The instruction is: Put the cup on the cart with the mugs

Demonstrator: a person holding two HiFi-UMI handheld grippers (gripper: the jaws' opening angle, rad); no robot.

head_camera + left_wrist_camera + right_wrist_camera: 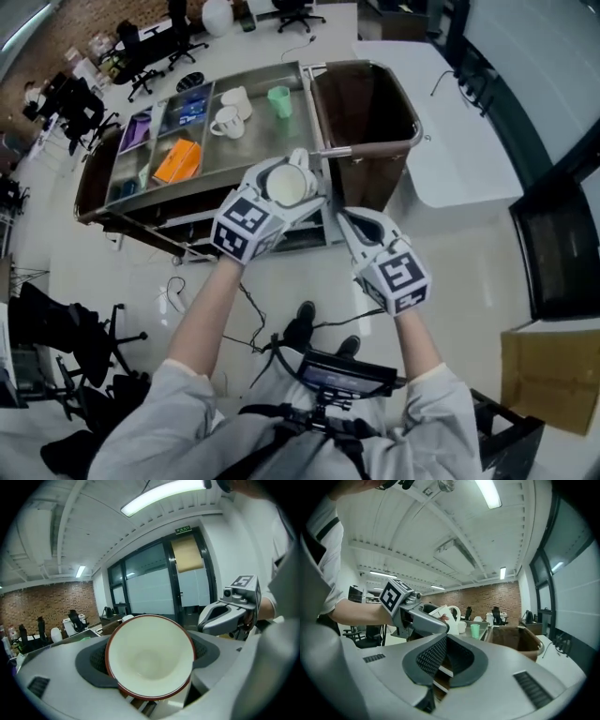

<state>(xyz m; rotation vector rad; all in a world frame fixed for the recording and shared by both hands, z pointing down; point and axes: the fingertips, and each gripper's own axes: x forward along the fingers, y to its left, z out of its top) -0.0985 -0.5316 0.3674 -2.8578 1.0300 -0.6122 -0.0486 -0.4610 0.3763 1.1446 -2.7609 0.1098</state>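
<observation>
A cup point(286, 185) with a cream inside and a red-brown rim is held mouth-up, and my left gripper point(289, 183) is shut on it. It hangs over the near edge of the metal cart point(255, 150). In the left gripper view the cup point(150, 656) fills the space between the pads, its mouth facing the camera. Two white mugs point(228, 122) and a green cup point(279, 100) stand on the cart's far side. My right gripper point(342, 225) is shut with nothing in it, just right of the cup; its pads point(445, 639) meet at the tips.
The cart's left compartments hold an orange item point(178, 159), a purple one point(136, 131) and a blue one point(190, 111). A brown bin point(361, 112) sits at the cart's right end. A white table point(450, 141) lies to the right, office chairs point(141, 56) beyond.
</observation>
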